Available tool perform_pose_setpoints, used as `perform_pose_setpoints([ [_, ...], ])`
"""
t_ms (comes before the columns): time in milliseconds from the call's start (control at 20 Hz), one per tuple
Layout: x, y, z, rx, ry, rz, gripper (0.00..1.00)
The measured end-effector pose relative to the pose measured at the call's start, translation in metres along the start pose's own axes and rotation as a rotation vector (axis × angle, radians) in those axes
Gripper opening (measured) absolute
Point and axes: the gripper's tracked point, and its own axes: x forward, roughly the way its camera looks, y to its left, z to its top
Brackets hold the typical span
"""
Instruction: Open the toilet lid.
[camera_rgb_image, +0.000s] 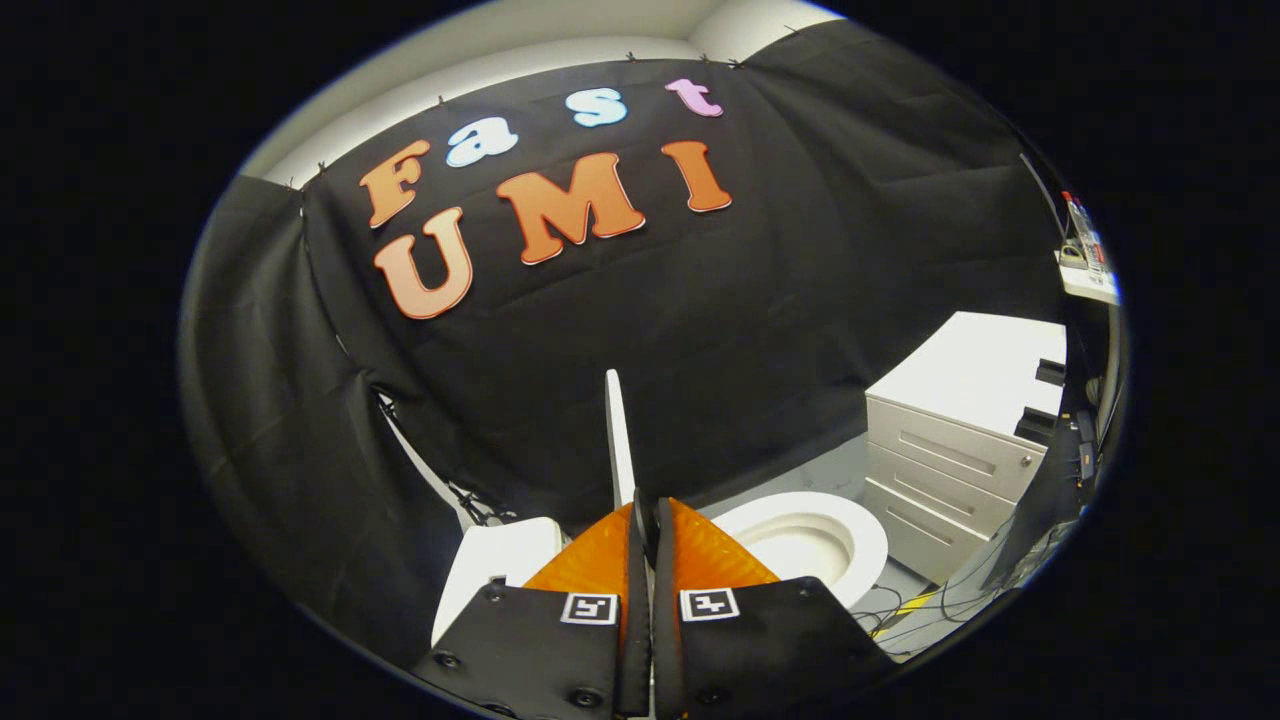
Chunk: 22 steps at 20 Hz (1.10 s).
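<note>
Two fingers of my gripper (645, 520) pinch the lid (617, 440), edge-on and near upright; if my hold slips now, it slams onto the seat (860, 535).

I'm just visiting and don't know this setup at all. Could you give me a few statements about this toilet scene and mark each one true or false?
1. The toilet lid is raised and seen edge-on between the fingers of the gripper. True.
2. The gripper's fingers are spread wide apart, holding nothing. False: they are closed on the lid's edge.
3. The toilet bowl is open to view. True.
4. A drawer cabinet stands beyond the bowl. True.
5. The cabinet's drawers are pulled out. False: all of them look closed.
6. The wall behind the toilet is covered with white tiles. False: a black cloth hangs there.
</note>
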Motion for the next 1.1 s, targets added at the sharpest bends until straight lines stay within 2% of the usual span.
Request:
perform_pose_setpoints([
  [600, -0.021, 0.097, -0.025, -0.188, 0.008, 0.13, 0.1],
  [1100, -0.032, 0.152, -0.051, -0.258, 0.024, 0.206, 0.1],
])
